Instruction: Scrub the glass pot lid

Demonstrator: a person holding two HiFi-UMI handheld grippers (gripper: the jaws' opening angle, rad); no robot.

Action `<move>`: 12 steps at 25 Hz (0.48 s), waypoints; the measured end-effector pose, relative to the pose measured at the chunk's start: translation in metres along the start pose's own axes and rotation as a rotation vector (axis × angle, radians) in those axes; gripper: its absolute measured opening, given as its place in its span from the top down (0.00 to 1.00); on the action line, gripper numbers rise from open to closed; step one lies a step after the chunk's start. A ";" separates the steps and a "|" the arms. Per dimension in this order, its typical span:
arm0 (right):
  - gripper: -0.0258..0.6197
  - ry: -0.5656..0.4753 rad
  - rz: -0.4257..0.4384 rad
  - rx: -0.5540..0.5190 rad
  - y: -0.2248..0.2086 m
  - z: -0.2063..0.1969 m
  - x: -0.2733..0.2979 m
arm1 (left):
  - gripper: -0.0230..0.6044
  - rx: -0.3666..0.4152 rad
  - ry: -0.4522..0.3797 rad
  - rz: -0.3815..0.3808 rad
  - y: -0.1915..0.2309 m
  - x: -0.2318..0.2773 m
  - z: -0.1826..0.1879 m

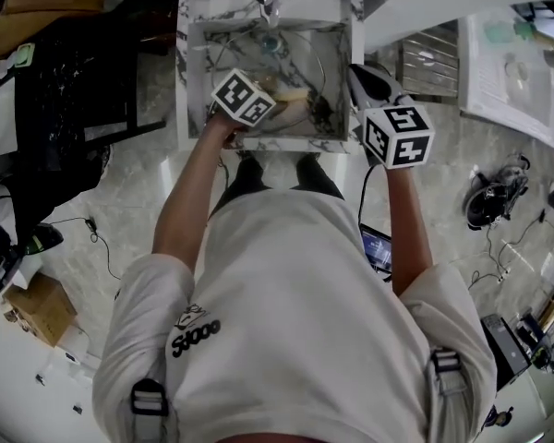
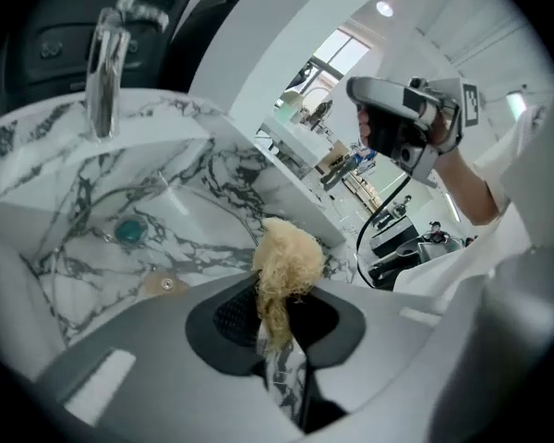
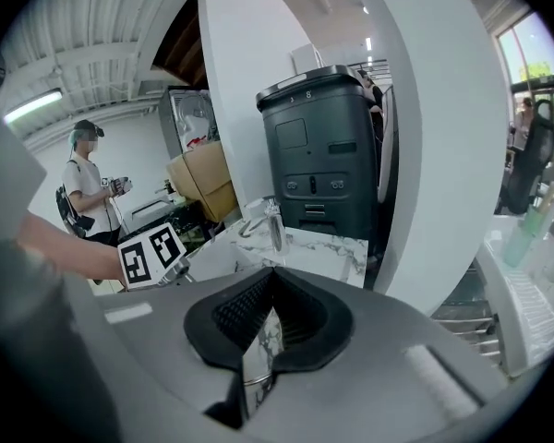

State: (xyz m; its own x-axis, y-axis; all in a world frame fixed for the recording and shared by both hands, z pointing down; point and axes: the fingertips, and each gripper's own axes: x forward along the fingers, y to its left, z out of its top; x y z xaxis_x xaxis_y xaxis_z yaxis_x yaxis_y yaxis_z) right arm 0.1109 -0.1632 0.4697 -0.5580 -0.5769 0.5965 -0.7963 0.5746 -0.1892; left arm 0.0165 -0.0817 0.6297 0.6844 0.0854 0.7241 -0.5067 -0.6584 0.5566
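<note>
The left tool (image 2: pixel 279 319) is clenching a pale yellow, fibrous scrubber (image 2: pixel 286 261) and is reaching over the marble sink (image 1: pixel 189 81), below the faucet (image 2: pixel 106 72). The glass pot lid (image 2: pixel 166 284) is lying low in the basin near the teal drain (image 2: pixel 129 232), apart from the scrubber. The right tool (image 3: pixel 270 289) is hanging beside the sink's right rim, clenched on nothing.

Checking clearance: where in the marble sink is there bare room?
Bare: the floor of the white marble sink around the teal drain, by the chrome faucet. Crowded: the near edge, where the left gripper clamps a pale yellow scrubber.
</note>
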 end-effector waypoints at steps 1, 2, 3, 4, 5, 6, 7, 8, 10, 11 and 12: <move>0.95 -0.008 -0.003 -0.012 0.002 0.006 -0.001 | 0.89 0.013 -0.023 0.020 0.001 -0.010 0.003; 0.95 -0.016 -0.007 -0.024 0.004 0.012 -0.002 | 0.89 0.028 -0.044 0.043 0.002 -0.019 0.006; 0.95 -0.026 -0.011 -0.036 0.006 0.019 -0.003 | 0.89 0.046 -0.065 0.070 0.005 -0.030 0.010; 0.95 -0.038 -0.014 -0.051 0.007 0.028 -0.004 | 0.89 0.066 -0.089 0.100 0.008 -0.041 0.016; 0.95 -0.053 -0.018 -0.068 0.008 0.037 -0.006 | 0.89 0.088 -0.117 0.130 0.011 -0.053 0.023; 0.95 -0.069 -0.022 -0.086 0.009 0.046 -0.007 | 0.89 0.108 -0.151 0.158 0.014 -0.065 0.030; 0.96 -0.083 -0.026 -0.104 0.010 0.054 -0.009 | 0.89 0.124 -0.189 0.185 0.016 -0.078 0.038; 0.95 -0.094 -0.028 -0.122 0.012 0.060 -0.011 | 0.89 0.137 -0.229 0.213 0.017 -0.091 0.046; 0.95 -0.116 -0.028 -0.157 0.017 0.072 -0.015 | 0.89 0.165 -0.310 0.273 0.018 -0.121 0.061; 0.95 -0.129 -0.027 -0.173 0.020 0.079 -0.017 | 0.89 0.183 -0.350 0.304 0.018 -0.136 0.069; 0.95 -0.144 -0.024 -0.193 0.023 0.086 -0.020 | 0.89 0.202 -0.387 0.333 0.016 -0.150 0.078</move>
State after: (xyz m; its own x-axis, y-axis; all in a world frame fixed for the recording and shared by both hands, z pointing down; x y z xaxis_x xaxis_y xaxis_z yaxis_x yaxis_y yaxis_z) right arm 0.0837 -0.1882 0.3861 -0.5777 -0.6606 0.4794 -0.7582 0.6518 -0.0156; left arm -0.0536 -0.1634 0.4978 0.6661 -0.4087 0.6239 -0.6444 -0.7366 0.2055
